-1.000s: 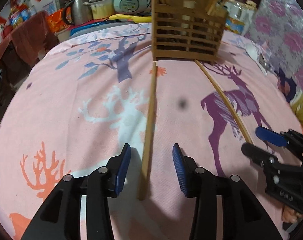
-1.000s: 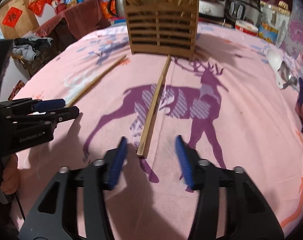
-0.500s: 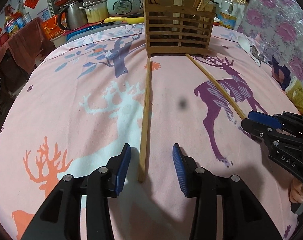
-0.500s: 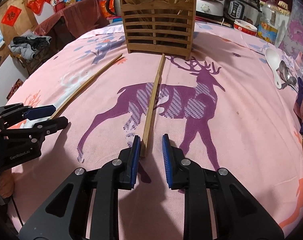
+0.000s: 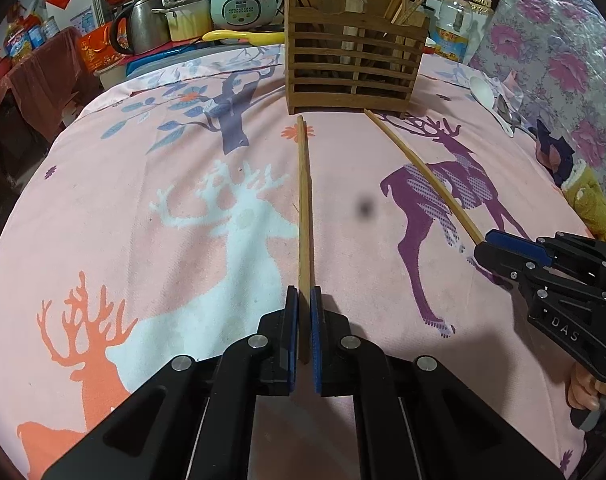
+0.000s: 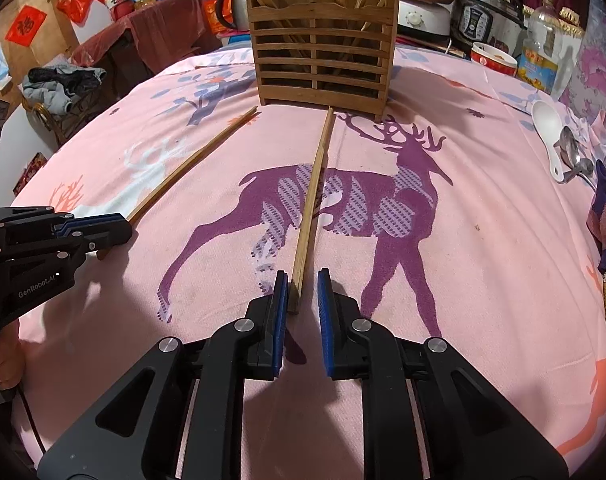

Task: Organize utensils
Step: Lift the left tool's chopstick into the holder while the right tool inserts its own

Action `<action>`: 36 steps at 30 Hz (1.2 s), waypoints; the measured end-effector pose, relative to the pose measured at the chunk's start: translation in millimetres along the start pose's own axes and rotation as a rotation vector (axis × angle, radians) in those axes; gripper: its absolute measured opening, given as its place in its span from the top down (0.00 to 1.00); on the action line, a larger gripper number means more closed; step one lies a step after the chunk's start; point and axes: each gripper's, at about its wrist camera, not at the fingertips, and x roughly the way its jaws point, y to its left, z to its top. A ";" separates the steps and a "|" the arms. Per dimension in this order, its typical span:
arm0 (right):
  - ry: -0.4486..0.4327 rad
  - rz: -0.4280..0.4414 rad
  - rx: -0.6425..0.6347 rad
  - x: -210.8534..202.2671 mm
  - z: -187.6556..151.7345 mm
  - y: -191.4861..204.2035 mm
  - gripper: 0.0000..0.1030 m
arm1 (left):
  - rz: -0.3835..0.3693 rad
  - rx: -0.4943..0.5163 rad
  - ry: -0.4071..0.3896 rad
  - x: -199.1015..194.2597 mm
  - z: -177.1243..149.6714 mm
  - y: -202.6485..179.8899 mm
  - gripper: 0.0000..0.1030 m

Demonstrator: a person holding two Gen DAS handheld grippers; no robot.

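Two long wooden chopsticks lie on the pink deer-print cloth [image 5: 183, 240], pointing at a slatted wooden holder [image 5: 355, 76] [image 6: 323, 68] that has several sticks in it. My left gripper [image 5: 304, 294] [image 6: 119, 224] is shut on the near end of the left chopstick [image 5: 303, 200] [image 6: 191, 164]. My right gripper [image 6: 303, 276] [image 5: 485, 242] straddles the near end of the right chopstick [image 6: 315, 184] [image 5: 423, 172]. Its jaws are closing. The stick rests against the left pad, and a gap shows before the right pad.
A white spoon [image 6: 545, 128] and a metal spoon [image 6: 575, 156] lie at the cloth's right edge, beside a soft toy [image 5: 591, 204]. Behind the holder stand a rice cooker [image 5: 243, 4], a kettle [image 5: 139, 30], an oil bottle [image 6: 543, 52] and a bowl [image 6: 493, 58].
The left jaws have closed from wide apart onto the left chopstick's end. The right jaws have narrowed around the right chopstick. Both chopsticks lie where they did.
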 end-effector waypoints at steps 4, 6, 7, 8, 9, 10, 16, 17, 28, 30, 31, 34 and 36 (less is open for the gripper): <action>-0.002 0.008 -0.002 0.0 0.0 1.4 0.92 | 0.012 0.018 -0.007 -0.8 0.2 -2.1 0.94; -0.012 0.008 -0.007 -1.7 0.1 3.2 0.94 | 0.016 0.023 -0.022 -3.9 0.3 -2.9 0.94; -0.024 0.011 -0.009 -4.4 0.8 3.5 0.94 | 0.023 0.027 -0.046 -9.0 0.8 -3.8 0.94; -0.037 0.011 -0.008 -7.1 1.5 3.2 0.94 | 0.025 0.029 -0.060 -12.2 0.4 -4.3 0.94; -0.053 0.009 -0.009 -10.6 2.3 3.1 0.94 | 0.028 0.030 -0.078 -16.5 0.7 -4.5 0.94; -0.077 0.007 -0.008 -15.9 3.5 2.5 0.94 | 0.036 0.029 -0.103 -22.0 1.1 -4.7 0.94; -0.183 0.013 0.037 -40.0 11.1 -9.1 0.94 | 0.056 0.005 -0.186 -41.1 6.2 -2.2 0.94; -0.202 0.014 0.045 -44.5 12.4 -11.1 0.94 | 0.059 -0.001 -0.199 -44.7 8.5 -2.1 0.94; -0.451 0.041 0.146 -118.0 79.8 -28.6 0.94 | 0.035 -0.037 -0.364 -107.7 92.2 -9.8 0.94; -0.473 0.048 0.158 -123.7 93.8 -29.1 0.94 | 0.016 -0.054 -0.383 -112.7 105.8 -11.4 0.94; -0.483 0.050 0.163 -125.6 103.5 -27.4 0.94 | 0.013 -0.061 -0.393 -115.1 113.1 -13.7 0.94; -0.510 0.062 0.158 -130.3 120.1 -22.8 0.94 | -0.008 -0.064 -0.419 -121.1 132.8 -20.4 0.94; -0.533 0.050 0.142 -132.9 131.4 -18.1 0.94 | -0.008 -0.059 -0.444 -125.5 143.9 -25.4 0.94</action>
